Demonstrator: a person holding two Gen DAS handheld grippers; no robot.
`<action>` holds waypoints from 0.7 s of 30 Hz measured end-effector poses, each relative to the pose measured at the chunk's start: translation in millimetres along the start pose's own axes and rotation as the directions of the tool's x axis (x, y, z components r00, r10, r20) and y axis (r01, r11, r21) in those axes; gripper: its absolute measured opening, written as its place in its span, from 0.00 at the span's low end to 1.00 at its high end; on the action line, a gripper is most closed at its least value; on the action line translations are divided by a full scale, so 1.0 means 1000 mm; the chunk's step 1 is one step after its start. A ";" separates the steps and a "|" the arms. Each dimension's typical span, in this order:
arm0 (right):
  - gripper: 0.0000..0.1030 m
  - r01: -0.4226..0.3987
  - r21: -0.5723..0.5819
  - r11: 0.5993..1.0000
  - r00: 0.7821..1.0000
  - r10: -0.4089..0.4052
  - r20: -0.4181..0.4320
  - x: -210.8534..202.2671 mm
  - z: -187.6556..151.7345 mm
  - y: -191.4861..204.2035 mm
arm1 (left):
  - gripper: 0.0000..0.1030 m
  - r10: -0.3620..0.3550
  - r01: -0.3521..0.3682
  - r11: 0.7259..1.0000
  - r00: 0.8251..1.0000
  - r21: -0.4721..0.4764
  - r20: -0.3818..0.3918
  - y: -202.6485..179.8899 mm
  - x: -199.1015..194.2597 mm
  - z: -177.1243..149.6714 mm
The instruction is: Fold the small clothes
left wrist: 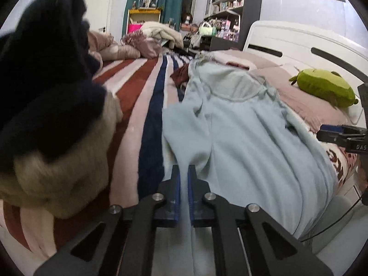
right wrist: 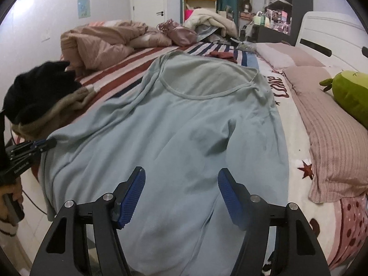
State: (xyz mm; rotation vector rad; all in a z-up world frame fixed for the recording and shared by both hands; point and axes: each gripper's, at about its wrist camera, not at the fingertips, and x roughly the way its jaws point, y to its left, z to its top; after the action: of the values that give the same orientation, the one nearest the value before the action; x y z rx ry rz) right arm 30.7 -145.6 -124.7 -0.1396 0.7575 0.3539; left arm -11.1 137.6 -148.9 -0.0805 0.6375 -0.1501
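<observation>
A pale blue shirt (right wrist: 184, 124) lies spread on the striped bed, neckline away from me; it also shows in the left wrist view (left wrist: 241, 124). My left gripper (left wrist: 183, 172) is shut on the shirt's left side edge, with cloth pinched between its blue pads; it shows from outside at the left of the right wrist view (right wrist: 49, 143). My right gripper (right wrist: 181, 184) is open and empty, hovering over the shirt's lower middle; it shows at the right edge of the left wrist view (left wrist: 322, 133).
A pile of black and beige clothes (left wrist: 50, 105) sits left of the shirt. A green plush toy (left wrist: 324, 87) and pink pillows (right wrist: 326, 119) lie to the right by the white headboard. A rumpled duvet (right wrist: 101, 41) lies at the far end.
</observation>
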 end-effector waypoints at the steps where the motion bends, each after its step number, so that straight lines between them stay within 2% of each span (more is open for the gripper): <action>1: 0.61 -0.004 0.011 1.000 1.000 0.004 0.009 -0.003 0.001 -0.002 | 0.03 -0.007 0.007 1.000 1.000 0.001 0.024 -0.001 -0.006 0.005; 5: 0.61 -0.008 0.034 0.999 1.000 0.007 0.022 -0.008 0.004 -0.006 | 0.03 -0.056 0.057 0.998 0.990 0.001 0.130 -0.010 -0.029 0.030; 7: 0.61 -0.009 0.040 0.999 1.000 0.009 0.021 -0.009 0.004 -0.007 | 0.03 -0.081 0.078 0.997 0.984 0.025 0.160 -0.020 -0.039 0.046; 9: 0.61 -0.004 0.047 0.999 1.000 0.003 0.027 -0.013 0.005 -0.009 | 0.03 -0.145 0.139 0.989 0.970 0.045 0.196 -0.034 -0.050 0.063; 11: 0.61 -0.001 0.057 0.998 0.999 -0.001 0.039 -0.017 0.005 -0.012 | 0.03 -0.244 0.239 0.970 0.948 0.047 0.206 -0.047 -0.056 0.076; 12: 0.61 0.001 0.063 0.998 0.999 -0.004 0.043 -0.019 0.006 -0.014 | 0.03 -0.288 0.282 0.958 0.937 0.060 0.198 -0.059 -0.055 0.083; 14: 0.61 0.008 0.085 0.996 0.999 -0.012 0.050 -0.022 0.006 -0.020 | 0.04 -0.339 0.332 0.940 0.928 0.074 0.156 -0.074 -0.045 0.088; 18: 0.61 0.017 0.128 0.992 0.998 -0.024 0.052 -0.027 0.005 -0.032 | 0.05 -0.420 0.420 0.908 0.908 0.007 -0.007 -0.101 0.007 0.078; 19: 0.62 0.022 0.131 0.991 0.998 -0.029 0.052 -0.028 0.004 -0.034 | 0.13 -0.448 0.448 0.894 0.892 -0.012 -0.052 -0.104 0.019 0.071; 20: 0.62 0.028 0.131 0.991 0.998 -0.035 0.052 -0.029 0.003 -0.035 | 0.29 -0.474 0.474 0.880 0.877 -0.019 -0.082 -0.108 0.022 0.063; 21: 0.63 0.030 0.130 0.991 0.998 -0.037 0.052 -0.030 0.002 -0.036 | 0.36 -0.485 0.485 0.874 0.869 -0.019 -0.098 -0.110 0.023 0.057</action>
State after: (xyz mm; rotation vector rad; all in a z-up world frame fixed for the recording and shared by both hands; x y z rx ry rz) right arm 25.3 -186.2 -102.4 -0.0210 0.7215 0.2749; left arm 28.3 26.6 -103.7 -0.2294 0.7080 -0.6492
